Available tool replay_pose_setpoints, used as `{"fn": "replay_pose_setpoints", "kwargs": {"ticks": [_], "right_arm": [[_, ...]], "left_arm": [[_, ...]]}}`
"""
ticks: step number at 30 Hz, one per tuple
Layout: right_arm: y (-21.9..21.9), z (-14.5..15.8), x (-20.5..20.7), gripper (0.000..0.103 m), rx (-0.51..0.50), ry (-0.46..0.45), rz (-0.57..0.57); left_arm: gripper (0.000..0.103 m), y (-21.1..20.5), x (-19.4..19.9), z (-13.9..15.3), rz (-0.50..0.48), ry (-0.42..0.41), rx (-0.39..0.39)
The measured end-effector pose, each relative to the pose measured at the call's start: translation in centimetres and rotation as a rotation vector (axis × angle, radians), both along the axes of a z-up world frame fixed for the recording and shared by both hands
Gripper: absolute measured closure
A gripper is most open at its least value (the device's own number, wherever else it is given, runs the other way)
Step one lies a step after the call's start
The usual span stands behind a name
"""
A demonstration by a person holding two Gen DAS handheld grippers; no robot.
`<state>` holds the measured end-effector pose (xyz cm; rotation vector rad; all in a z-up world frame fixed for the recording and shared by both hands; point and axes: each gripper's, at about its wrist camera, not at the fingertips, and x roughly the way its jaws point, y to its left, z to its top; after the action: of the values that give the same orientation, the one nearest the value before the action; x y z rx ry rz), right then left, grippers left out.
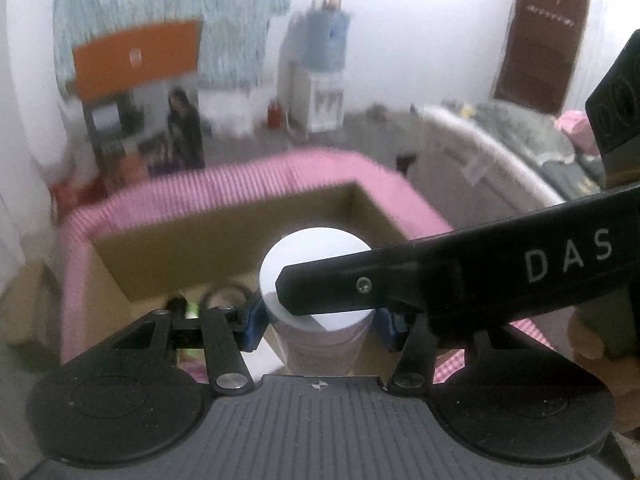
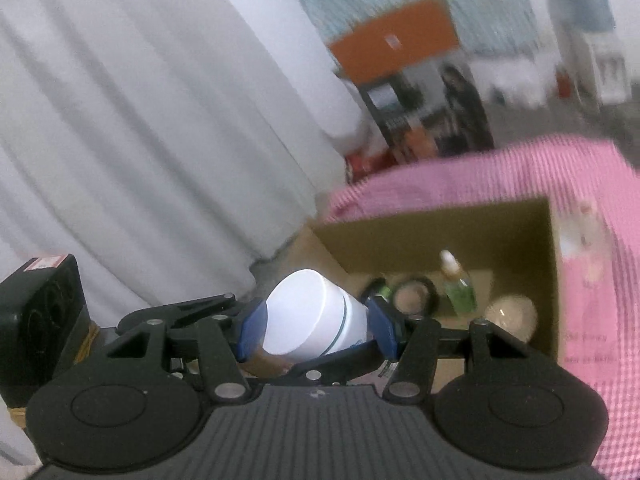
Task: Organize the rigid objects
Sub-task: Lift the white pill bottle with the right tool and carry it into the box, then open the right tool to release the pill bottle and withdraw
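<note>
A white-lidded jar [image 1: 316, 256] is held up over an open cardboard box [image 1: 200, 248]. My left gripper [image 1: 320, 332] is shut on the jar's pale body, with a blue pad on each side. In the left wrist view, a black finger [image 1: 360, 284] of the right gripper crosses the lid. In the right wrist view, the right gripper [image 2: 318, 328] is shut on the tilted white lid [image 2: 308, 312], and the left gripper's black fingers [image 2: 340, 360] show under it. The box [image 2: 440, 240] holds a round compact [image 2: 414, 296], a green dropper bottle [image 2: 460, 288] and a cream ball [image 2: 512, 316].
The box rests on a surface under a pink checked cloth [image 2: 520, 172]. A pink printed carton [image 2: 584, 280] stands at the box's right side. A white curtain [image 2: 140, 140] hangs on the left. Behind are an orange-topped shelf [image 1: 136, 56], a water dispenser [image 1: 320, 68] and a bed [image 1: 520, 140].
</note>
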<state>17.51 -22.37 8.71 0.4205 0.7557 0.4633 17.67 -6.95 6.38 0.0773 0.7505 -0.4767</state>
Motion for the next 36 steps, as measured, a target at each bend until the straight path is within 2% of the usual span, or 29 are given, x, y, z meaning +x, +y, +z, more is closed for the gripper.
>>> {"fn": "replay_pose_setpoints", "kwargs": {"ticks": [4, 7, 16, 19, 24, 27, 28, 32, 34, 36], "right_arm": [[-1.6, -3.6, 2.2, 0.043, 0.025, 0.103, -0.019], [-2.4, -5.6, 3.2, 0.043, 0.030, 0.153, -0.024], [-2.2, -7.3, 4.2, 0.042, -0.066, 0.177, -0.007], [-2.0, -7.5, 4.4, 0.039, -0.097, 0.178, -0.005], [-1.9, -7.2, 4.4, 0.034, -0.125, 0.146, -0.019], [-1.9, -6.6, 4.0, 0.028, -0.130, 0.114, -0.023], [-1.9, -6.3, 3.9, 0.026, -0.134, 0.102, -0.028], [-2.1, -4.5, 2.6, 0.017, -0.156, 0.014, -0.068], [-2.3, -3.2, 1.6, 0.007, -0.148, -0.032, -0.089], [-2.4, -1.7, 0.0, 0.003, -0.149, -0.088, -0.116]], "left_arm": [[0.050, -0.9, 1.9, -3.0, -0.003, 0.104, -0.001], [0.050, -1.2, 2.7, -4.4, -0.009, 0.149, 0.005], [0.049, -2.0, 4.2, -5.9, -0.016, 0.213, -0.002], [0.047, -2.0, 4.2, -5.9, -0.020, 0.203, 0.000], [0.037, -2.1, 4.1, -5.6, -0.025, 0.173, 0.003], [0.026, -2.0, 3.7, -5.2, -0.021, 0.148, 0.006], [0.026, -1.8, 3.4, -4.9, -0.019, 0.130, 0.004], [0.013, -0.9, 2.1, -3.3, -0.009, 0.060, -0.001], [0.007, 0.0, 1.0, -2.3, 0.001, 0.015, -0.013], [0.000, 1.0, -0.2, -1.3, 0.021, -0.022, -0.017]]}}
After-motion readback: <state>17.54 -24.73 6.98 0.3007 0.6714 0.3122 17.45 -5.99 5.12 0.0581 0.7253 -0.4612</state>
